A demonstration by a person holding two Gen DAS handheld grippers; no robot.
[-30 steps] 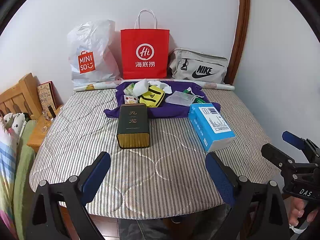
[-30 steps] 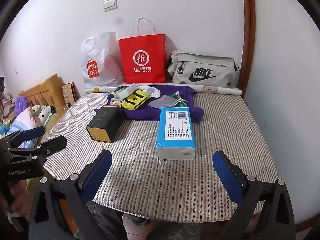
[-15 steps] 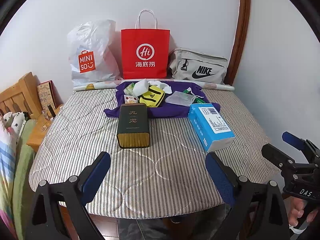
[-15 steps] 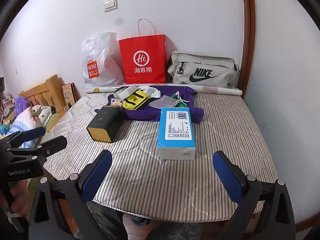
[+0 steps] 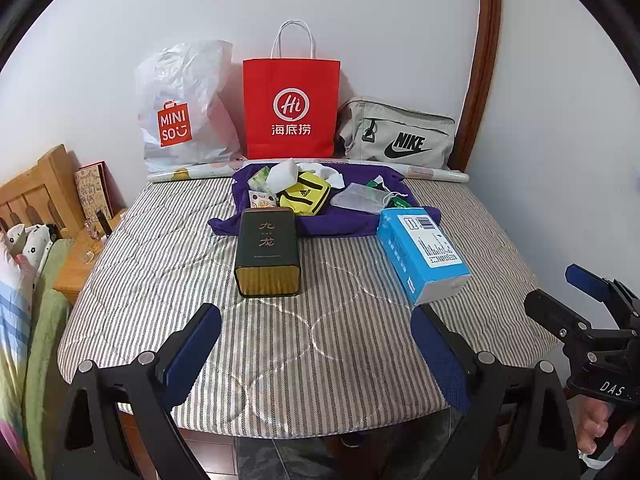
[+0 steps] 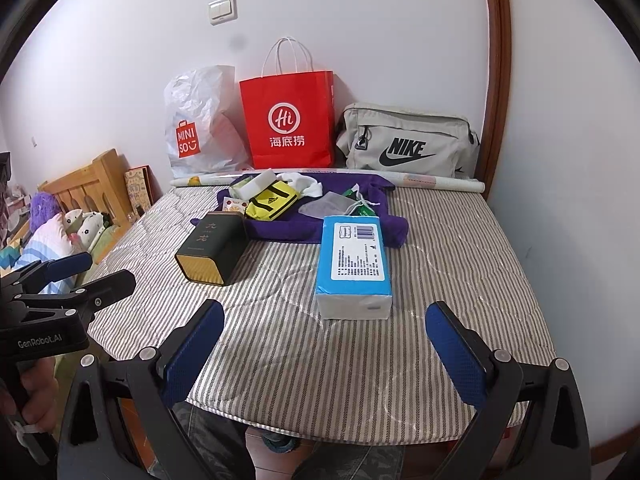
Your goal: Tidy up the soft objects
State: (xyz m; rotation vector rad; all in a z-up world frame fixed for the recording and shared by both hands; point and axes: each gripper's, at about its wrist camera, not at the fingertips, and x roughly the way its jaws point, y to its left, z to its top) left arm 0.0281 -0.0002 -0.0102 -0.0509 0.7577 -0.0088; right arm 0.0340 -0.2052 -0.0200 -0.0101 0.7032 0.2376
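Unchanged over the last second: left gripper (image 5: pixel 316 350) and right gripper (image 6: pixel 324 350) both spread wide, empty, near the bed (image 5: pixel 168 264) edge; soft items heaped on purple cloth (image 5: pixel 344 226) at far end, so sorting stage undeterminable.

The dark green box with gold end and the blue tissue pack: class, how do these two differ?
The dark green box with gold end looks rigid; the blue tissue pack is soft plastic wrap. The box bears gold characters; the pack bears a barcode label. The box is squatter, the pack longer. Both lie flat on the striped quilt, untouched by either gripper.
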